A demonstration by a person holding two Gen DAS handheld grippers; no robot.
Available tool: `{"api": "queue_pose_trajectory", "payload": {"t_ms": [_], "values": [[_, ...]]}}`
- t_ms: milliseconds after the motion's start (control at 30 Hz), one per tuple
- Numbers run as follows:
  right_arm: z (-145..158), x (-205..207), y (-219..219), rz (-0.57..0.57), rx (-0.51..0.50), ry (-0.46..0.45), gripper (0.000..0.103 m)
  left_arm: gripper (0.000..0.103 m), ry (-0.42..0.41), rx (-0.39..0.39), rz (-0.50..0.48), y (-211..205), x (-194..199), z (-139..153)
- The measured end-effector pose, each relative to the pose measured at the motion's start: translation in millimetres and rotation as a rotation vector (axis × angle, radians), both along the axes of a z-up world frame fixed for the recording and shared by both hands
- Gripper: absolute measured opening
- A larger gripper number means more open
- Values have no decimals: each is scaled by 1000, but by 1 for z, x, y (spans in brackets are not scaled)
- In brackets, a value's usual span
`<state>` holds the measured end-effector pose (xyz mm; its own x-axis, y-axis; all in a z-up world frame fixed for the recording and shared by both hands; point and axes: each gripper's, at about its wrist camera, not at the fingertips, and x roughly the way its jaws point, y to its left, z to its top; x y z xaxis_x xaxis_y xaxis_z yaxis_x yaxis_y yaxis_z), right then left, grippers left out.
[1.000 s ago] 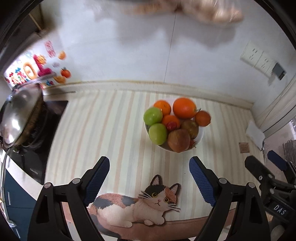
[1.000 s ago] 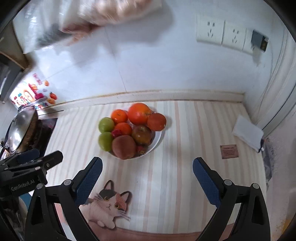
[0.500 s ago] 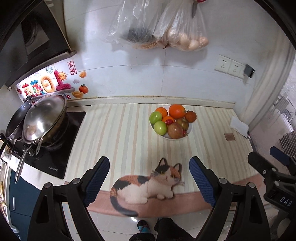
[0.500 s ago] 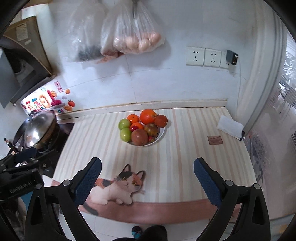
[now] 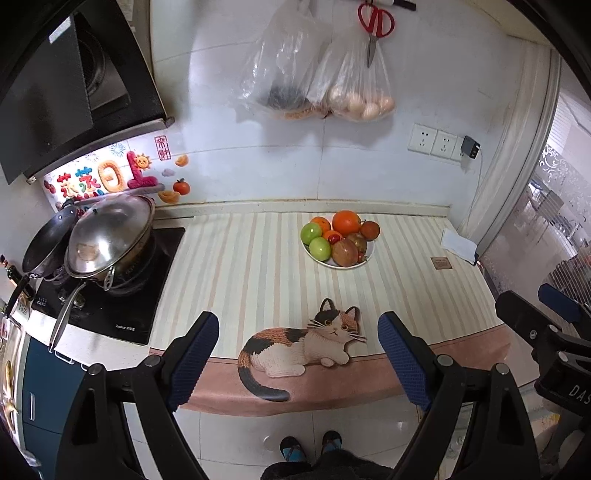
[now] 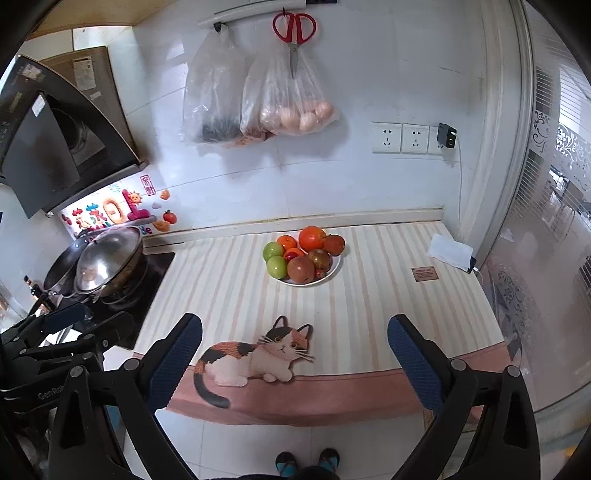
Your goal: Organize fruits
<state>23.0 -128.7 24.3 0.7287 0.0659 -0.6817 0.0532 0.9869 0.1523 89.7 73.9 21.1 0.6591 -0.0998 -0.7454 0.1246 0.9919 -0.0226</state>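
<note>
A white bowl [image 5: 364, 259] [image 6: 334, 272] piled with fruit stands on the striped counter mat toward the back wall. It holds oranges [image 5: 346, 222], two green apples [image 5: 320, 247] and dark red-brown fruits [image 5: 344, 252]. My left gripper [image 5: 298, 354] is open and empty, held back off the counter's front edge. My right gripper [image 6: 294, 356] is open and empty, also back from the front edge. Each gripper shows at the side of the other's view.
A cooktop with a lidded wok [image 5: 109, 236] and pan is at the left. A cat picture [image 5: 303, 343] marks the mat's front edge. Bags [image 5: 354, 88] and red scissors [image 5: 375, 22] hang on the wall. A white cloth [image 5: 458, 243] lies at the right.
Both grippers have pulled back and up from the bowl to beyond the counter's front edge; the bowl looks smaller and farther. Both stay open.
</note>
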Motion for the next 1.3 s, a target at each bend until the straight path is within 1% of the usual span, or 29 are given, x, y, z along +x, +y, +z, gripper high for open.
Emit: {"api": "queue_pose_trajectory", "payload": {"t_ms": [100, 300, 367, 400, 433, 567, 733, 933, 1067, 1300], "values": [[5, -7, -1, 10, 13, -12, 103, 88, -17, 0, 14, 0, -6, 4], [4, -3, -5, 31, 23, -3, 103, 88, -6, -6, 34, -1, -8, 1], [-1, 6, -8, 33, 24, 6, 103, 89, 9, -15, 40, -2, -2, -3], [-3, 10, -9, 35, 23, 12, 103, 97, 16, -14, 43, -3, 2, -6], [-5, 14, -10, 34, 23, 15, 103, 99, 15, -9, 47, -4, 5, -7], [-17, 37, -15, 37, 16, 37, 103, 100, 14, 18, 54, -10, 21, -12], [-34, 72, -22, 43, 18, 73, 103, 100, 37, 25, 70, -14, 45, -20], [-50, 102, -29, 58, 30, 120, 103, 100, 82, 46, 88, -18, 69, -30], [-56, 114, -33, 63, 40, 143, 103, 100, 103, 51, 89, -21, 77, -34], [-58, 120, -36, 57, 44, 157, 103, 100, 125, 51, 92, -24, 82, -40]]}}
